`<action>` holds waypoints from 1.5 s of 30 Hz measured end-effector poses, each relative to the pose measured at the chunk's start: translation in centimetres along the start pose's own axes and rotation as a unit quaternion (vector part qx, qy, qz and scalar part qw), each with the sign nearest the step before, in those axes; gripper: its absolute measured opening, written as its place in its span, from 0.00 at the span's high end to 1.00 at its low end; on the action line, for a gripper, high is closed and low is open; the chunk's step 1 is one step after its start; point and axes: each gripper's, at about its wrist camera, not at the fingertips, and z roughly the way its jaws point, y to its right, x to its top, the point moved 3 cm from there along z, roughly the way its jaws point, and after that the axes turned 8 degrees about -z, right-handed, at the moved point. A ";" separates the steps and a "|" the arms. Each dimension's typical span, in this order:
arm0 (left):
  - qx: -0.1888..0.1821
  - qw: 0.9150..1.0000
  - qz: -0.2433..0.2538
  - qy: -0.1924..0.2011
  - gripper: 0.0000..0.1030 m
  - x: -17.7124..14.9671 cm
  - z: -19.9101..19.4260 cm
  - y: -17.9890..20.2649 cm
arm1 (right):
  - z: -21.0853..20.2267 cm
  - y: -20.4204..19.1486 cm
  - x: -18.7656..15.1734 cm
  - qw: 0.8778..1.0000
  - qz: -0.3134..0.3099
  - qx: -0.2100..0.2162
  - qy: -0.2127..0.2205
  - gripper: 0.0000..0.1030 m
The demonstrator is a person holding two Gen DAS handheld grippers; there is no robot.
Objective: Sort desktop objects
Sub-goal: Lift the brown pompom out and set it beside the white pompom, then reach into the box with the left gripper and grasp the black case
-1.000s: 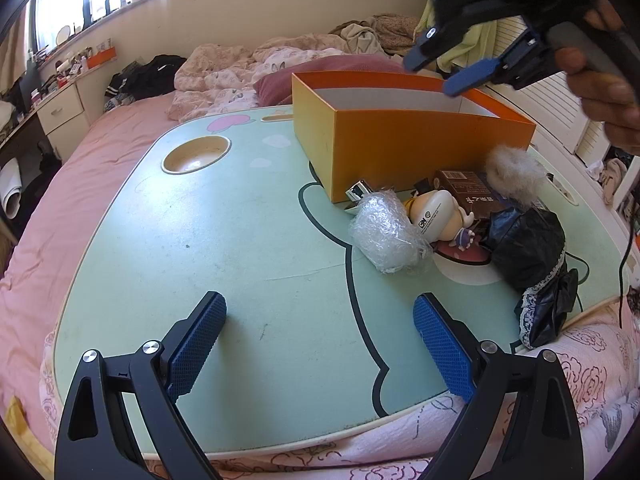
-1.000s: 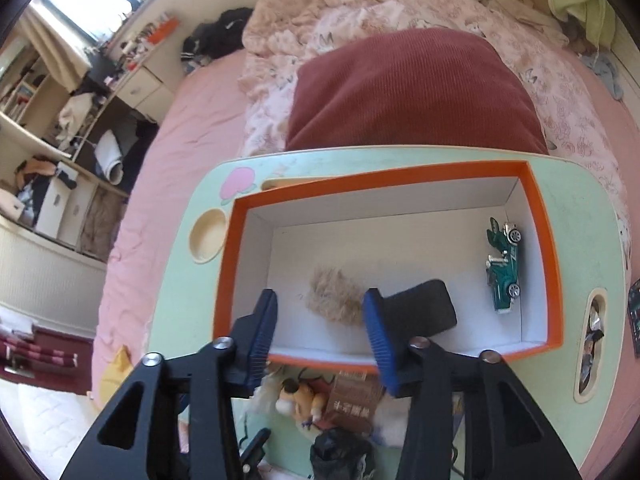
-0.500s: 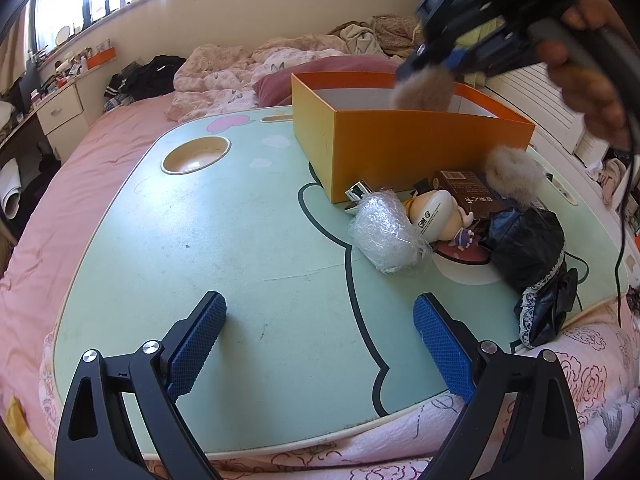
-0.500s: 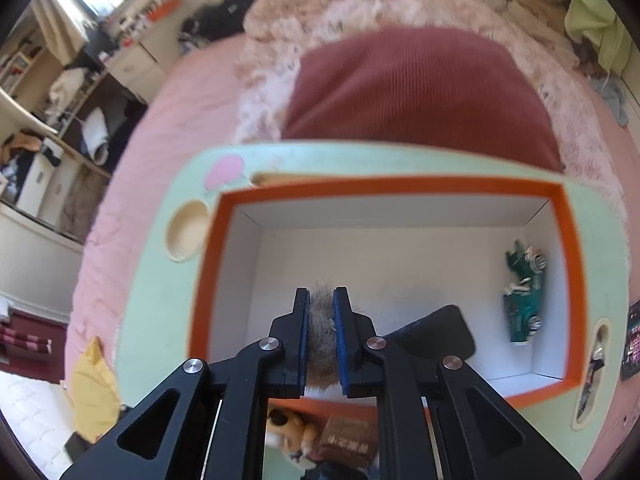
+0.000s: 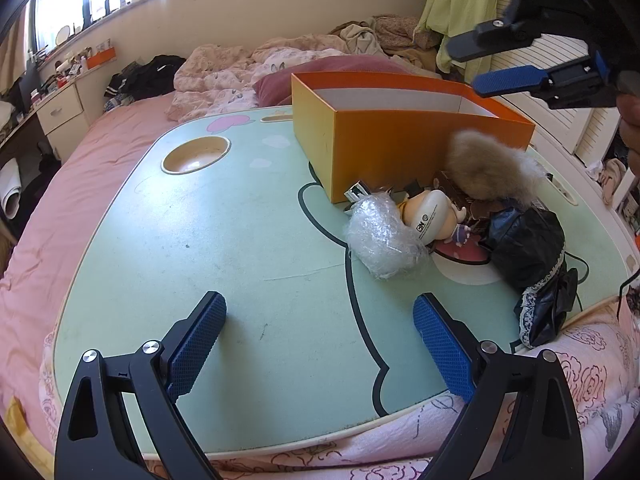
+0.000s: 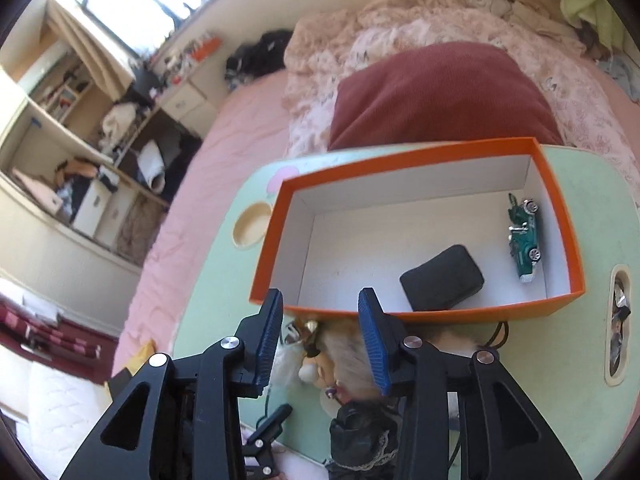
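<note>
Lower frame: left gripper [image 5: 320,344] spread wide over bare green table [image 5: 240,240]. Mid-right: tan fur ball [image 5: 480,168] among clutter, outside orange box [image 5: 392,140]. Upper right: right gripper [image 6: 320,320], jaws just parted, pinching nothing.

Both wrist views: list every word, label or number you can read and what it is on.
"GN", with unreadable small print below it: on the figurine's pale round head.
"DAS": embossed on the right gripper's black body; possibly part of a longer word.
Brown box by the orange box: print too blurred.
Right wrist view: nothing readable.
</note>
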 end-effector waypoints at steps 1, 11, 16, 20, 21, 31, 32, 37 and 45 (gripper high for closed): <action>0.000 1.000 0.000 0.000 0.08 0.0 0.0 0.0 | -0.4 -0.1 -0.6 1.000 -0.004 -0.005 0.004 0.63; 0.000 1.000 0.000 0.000 0.08 -0.1 0.0 0.0 | -3.9 3.2 -12.6 0.992 -0.031 -0.120 0.031 0.62; 0.001 1.000 0.001 0.000 0.08 0.0 0.0 0.0 | -3.3 4.4 -16.3 0.983 -0.046 -0.172 0.053 0.52; 0.001 1.000 0.001 0.001 0.08 0.0 -0.1 0.0 | -2.8 3.6 -16.9 0.971 -0.080 -0.216 0.061 0.10; 0.001 1.000 0.001 0.001 0.08 0.0 -0.1 0.0 | -2.5 3.2 -16.8 0.968 -0.092 -0.226 0.051 0.09; -0.019 1.000 -0.007 0.015 0.09 0.5 -1.4 -0.1 | -2.9 3.4 -16.8 0.966 -0.098 -0.234 0.045 0.04; -0.022 0.999 -0.009 0.027 0.09 1.1 -2.2 -0.1 | -2.9 3.4 -16.8 0.966 -0.099 -0.234 0.045 0.04; -0.091 0.995 0.000 0.051 0.09 7.1 -5.4 3.2 | -2.8 3.4 -16.8 0.966 -0.098 -0.234 0.045 0.04; -0.174 0.974 -0.018 -0.146 0.17 15.8 2.6 12.2 | -2.5 3.6 -17.1 0.966 -0.100 -0.233 0.045 0.04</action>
